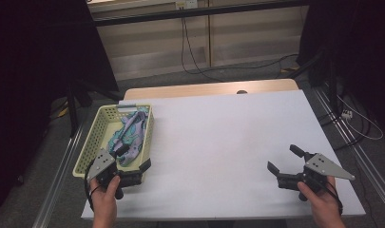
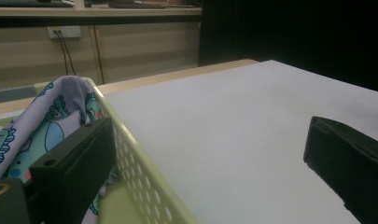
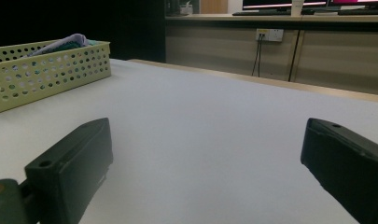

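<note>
Cloth (image 1: 131, 134) with green prints lying in our yellow basket (image 1: 96, 133), long way pointing away from us, left gripper (image 1: 133, 160) wide open across the basket wall, right gripper (image 1: 284, 159) wide open over our white table (image 1: 228, 142).

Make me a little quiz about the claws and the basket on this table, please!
1. True or false: the patterned cloth lies inside the yellow basket.
2. Which claw straddles the basket's wall, one jaw inside and one outside? A) left claw B) right claw
3. Fill in: the right claw's jaws stand ____, with nothing between them.

Key: 1 true; 2 A; 3 open.
</note>
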Motion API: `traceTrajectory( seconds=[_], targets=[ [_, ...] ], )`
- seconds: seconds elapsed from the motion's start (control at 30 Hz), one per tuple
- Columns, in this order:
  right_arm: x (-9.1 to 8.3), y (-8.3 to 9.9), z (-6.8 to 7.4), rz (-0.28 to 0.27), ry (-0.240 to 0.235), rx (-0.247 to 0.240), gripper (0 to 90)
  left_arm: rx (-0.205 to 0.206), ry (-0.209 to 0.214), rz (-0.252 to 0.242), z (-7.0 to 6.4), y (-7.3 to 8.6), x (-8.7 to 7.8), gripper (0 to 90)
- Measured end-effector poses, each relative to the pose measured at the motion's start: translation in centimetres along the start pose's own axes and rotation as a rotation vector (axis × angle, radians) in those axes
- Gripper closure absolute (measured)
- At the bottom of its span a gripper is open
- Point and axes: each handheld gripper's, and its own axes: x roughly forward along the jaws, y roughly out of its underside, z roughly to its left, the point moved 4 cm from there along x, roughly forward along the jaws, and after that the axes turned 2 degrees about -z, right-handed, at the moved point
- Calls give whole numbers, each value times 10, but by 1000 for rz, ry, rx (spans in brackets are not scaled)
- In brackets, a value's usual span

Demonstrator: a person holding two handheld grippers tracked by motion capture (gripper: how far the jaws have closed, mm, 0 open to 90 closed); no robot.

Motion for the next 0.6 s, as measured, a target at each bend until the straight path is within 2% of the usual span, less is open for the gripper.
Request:
traceTrajectory(
  seconds=[0.37,0.6],
  targets=[
    [0,0,0,0,-5,2,20,-7,6,-4,-1,-2,0,26],
    [-1,0,0,2,-10,-1,20,-7,9,-13,0,-8,-1,25]
  ],
)
